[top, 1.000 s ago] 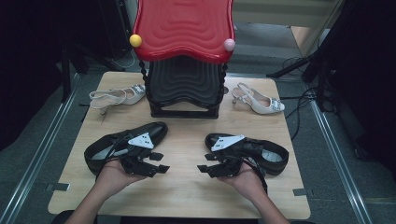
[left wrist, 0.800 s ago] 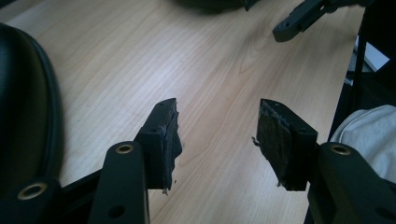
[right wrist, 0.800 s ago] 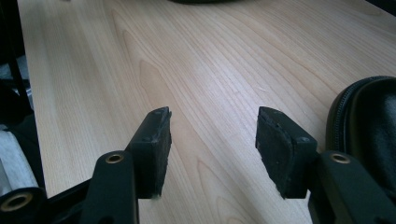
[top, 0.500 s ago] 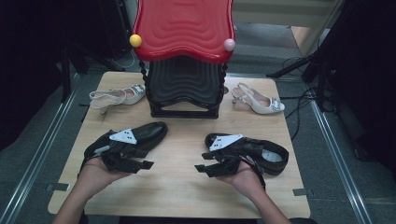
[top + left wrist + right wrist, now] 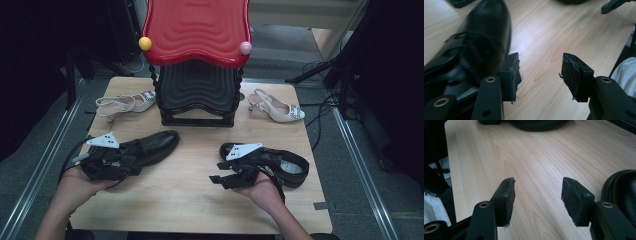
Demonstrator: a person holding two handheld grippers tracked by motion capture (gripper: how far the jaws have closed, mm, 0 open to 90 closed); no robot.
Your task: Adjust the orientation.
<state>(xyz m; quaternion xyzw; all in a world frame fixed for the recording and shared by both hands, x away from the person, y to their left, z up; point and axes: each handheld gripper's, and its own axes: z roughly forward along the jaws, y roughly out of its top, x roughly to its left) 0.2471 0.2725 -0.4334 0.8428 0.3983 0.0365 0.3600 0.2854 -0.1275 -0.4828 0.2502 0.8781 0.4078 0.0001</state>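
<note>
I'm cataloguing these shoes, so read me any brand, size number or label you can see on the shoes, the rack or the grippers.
No readable text.
Left black shoe: plain leather, no mark shows.
Right black shoe: pale insole, any print on it too small to read.
Two white heeled shoes: buckles, no lettering.
Red-topped rack: no label.
Left gripper and right gripper: bare black jaws, no markings.

- Left gripper (image 5: 131,163): drawn back toward the table's left edge; the left black shoe (image 5: 150,146) now lies just beside its outer finger (image 5: 510,75).
</note>
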